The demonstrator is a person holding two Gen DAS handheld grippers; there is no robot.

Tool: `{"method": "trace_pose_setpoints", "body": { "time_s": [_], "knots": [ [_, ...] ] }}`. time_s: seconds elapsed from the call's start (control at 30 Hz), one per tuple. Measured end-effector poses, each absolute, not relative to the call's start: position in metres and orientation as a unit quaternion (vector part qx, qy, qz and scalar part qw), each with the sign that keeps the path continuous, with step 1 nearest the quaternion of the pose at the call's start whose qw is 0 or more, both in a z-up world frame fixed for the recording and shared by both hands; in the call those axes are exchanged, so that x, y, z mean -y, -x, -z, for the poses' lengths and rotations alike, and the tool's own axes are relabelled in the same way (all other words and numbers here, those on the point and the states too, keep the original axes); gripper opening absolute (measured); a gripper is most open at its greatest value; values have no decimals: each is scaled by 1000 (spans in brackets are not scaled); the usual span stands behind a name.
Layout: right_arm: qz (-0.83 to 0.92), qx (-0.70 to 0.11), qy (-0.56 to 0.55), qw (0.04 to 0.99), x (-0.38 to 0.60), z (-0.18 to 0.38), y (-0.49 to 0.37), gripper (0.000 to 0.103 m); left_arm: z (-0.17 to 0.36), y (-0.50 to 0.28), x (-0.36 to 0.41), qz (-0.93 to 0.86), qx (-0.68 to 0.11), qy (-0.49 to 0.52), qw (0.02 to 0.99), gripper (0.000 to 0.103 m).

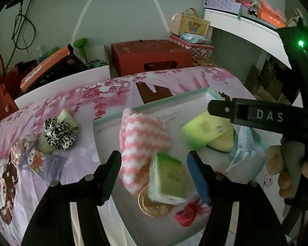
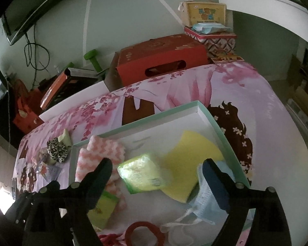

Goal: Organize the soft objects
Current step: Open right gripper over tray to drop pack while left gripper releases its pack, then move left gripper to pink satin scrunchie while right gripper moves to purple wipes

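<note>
Left gripper [image 1: 154,162] jaws wide apart over the white tray [image 1: 149,106] - green tissue pack [image 1: 167,179] between, not pressed. Right gripper [image 2: 157,171] also wide, w/ green packet [image 2: 141,173] loose between.

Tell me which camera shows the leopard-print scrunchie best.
The left wrist view: the leopard-print scrunchie sits large and unobstructed on the bedspread, left of the tray. The right wrist view shows it too, but small, dark and near the frame's left.
</note>
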State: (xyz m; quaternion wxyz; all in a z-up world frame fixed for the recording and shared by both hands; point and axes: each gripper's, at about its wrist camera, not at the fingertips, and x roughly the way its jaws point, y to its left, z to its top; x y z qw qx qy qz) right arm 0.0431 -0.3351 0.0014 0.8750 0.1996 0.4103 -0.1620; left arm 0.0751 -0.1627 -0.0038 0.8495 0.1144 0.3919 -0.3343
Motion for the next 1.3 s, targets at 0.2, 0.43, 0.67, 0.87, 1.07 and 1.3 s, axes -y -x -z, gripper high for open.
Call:
{"method": "trace_pose_setpoints", "body": {
  "time_s": [0.2, 0.43, 0.67, 0.87, 1.07, 1.3],
  "knots": [
    [188, -418, -198, 867, 341, 4, -43, 103, 1, -85, 150, 312, -398, -91, 858, 89],
    [193, -426, -195, 862, 342, 7, -45, 103, 6, -110, 122, 248, -416, -43, 874, 103],
    [193, -431, -185, 862, 336, 8, -48, 103, 9, -123, 95, 201, -420, -15, 885, 103],
    [178, -421, -175, 872, 322, 2, -55, 103, 9, -128, 82, 181, -423, -5, 888, 103],
    [141, -417, -149, 886, 290, -4, -73, 103, 10, -137, 67, 157, -427, 5, 891, 103],
    [90, -414, -123, 897, 246, -8, -97, 103, 17, -149, 37, 110, -443, 28, 890, 103]
  ]
}}
